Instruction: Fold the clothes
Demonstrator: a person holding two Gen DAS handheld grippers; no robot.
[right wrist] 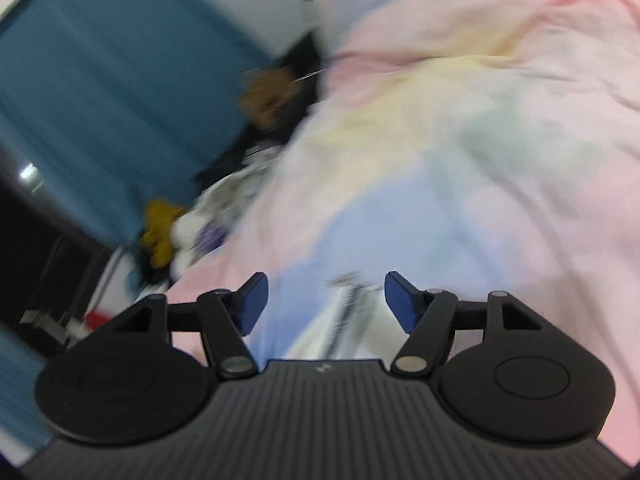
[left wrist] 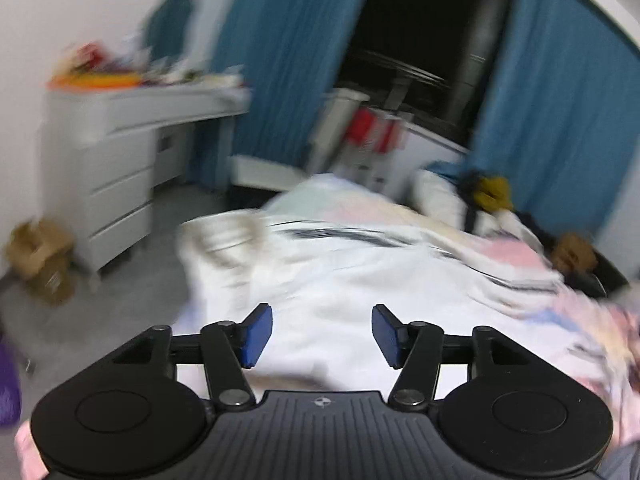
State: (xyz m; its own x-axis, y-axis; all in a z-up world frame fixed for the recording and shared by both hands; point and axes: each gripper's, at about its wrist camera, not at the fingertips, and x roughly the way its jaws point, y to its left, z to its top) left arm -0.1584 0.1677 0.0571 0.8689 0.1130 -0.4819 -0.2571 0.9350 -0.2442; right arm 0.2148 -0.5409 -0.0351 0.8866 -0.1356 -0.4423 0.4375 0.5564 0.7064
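Looking along our left gripper (left wrist: 322,335), we see its blue-padded fingers (left wrist: 256,336) spread wide with nothing between them, poised above a white garment with dark stripes (left wrist: 344,280) spread on the bed. A white chest of drawers (left wrist: 108,184) stands off to the left, teal curtains (left wrist: 280,60) hang behind, and everything is smeared with blur. Over on the right wrist view, our right gripper (right wrist: 326,304) also gapes wide and empty, over a pastel pink, yellow and blue duvet (right wrist: 460,152); a strip of the striped white garment (right wrist: 344,320) shows just beneath the fingers.
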